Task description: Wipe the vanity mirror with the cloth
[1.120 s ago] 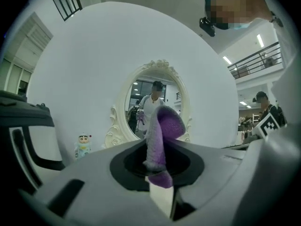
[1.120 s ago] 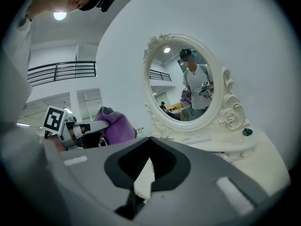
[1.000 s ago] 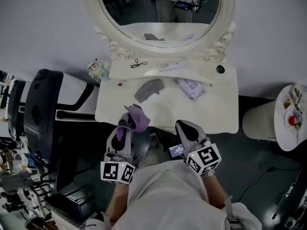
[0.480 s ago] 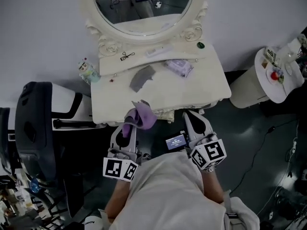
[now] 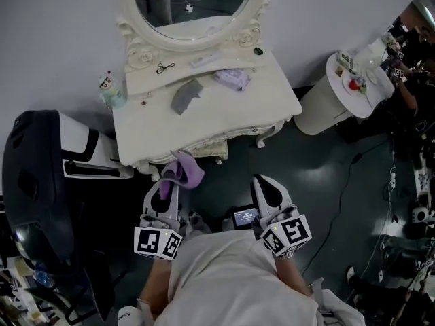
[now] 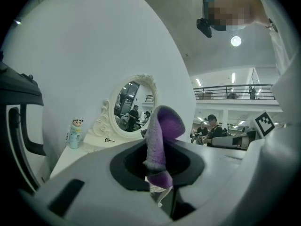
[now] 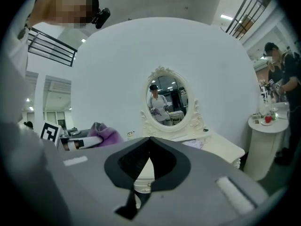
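so the left hand-held gripper (image 5: 174, 182) has its jaws pinched down on the purple cloth (image 5: 186, 171). The gap is narrow, just the fabric's thickness, and a folded hump sticks out past the tips. The right hand-held gripper (image 5: 264, 184) is closed all the way w/ nothing in it.

Both hang off the tabletop (image 5: 224, 117), just out from its front edge, w/ the cloth nearer the front-left corner. The mirror (image 5: 196, 5) stands at the back edge, well apart from the cloth. So imo this is the approach and no wiping has happened yet.

How I'd do it:
- Go in high. There's a grey rag (image 5: 185, 95) mid-tabletop and a pack (image 5: 233, 79) + small bits toward the back edge, so don't drag the cloth thru them.
- Lead w/ the hump so only fabric meets the glass, not the jaw tips.
- Don't loosen the pinch. It only has one fold of the cloth, which prob slips if you press hard.
- Use light pressure and overlapping strokes, top to bottom.
- Park the right one off to the side, clear of the frame.
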`<state>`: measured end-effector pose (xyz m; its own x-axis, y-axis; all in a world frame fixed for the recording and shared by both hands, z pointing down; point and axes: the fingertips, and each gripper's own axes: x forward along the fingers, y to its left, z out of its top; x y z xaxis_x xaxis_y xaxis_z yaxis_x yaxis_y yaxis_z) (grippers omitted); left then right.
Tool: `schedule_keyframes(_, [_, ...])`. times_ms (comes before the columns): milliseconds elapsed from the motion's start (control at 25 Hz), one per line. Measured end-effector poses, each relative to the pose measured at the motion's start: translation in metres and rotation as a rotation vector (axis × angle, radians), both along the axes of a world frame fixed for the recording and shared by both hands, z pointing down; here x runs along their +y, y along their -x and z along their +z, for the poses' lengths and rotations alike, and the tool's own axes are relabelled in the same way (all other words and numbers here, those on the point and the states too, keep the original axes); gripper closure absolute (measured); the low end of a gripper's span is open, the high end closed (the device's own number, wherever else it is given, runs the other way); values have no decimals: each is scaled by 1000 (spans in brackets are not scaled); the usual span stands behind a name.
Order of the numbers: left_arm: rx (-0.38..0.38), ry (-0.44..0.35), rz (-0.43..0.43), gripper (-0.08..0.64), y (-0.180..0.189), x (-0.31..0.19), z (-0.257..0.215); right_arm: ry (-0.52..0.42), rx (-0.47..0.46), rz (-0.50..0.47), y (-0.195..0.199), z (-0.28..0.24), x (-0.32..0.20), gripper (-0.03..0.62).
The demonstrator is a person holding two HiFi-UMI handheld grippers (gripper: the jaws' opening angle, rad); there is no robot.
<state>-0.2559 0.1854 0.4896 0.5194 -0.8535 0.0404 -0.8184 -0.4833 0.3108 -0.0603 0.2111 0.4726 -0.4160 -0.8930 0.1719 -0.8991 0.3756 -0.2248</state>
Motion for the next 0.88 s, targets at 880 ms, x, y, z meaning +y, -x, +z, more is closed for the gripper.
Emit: schedule_keyframes(880, [-63, -4, -109, 495, -107, 268, -5, -14, -69, -155, -101, 30, 231, 586])
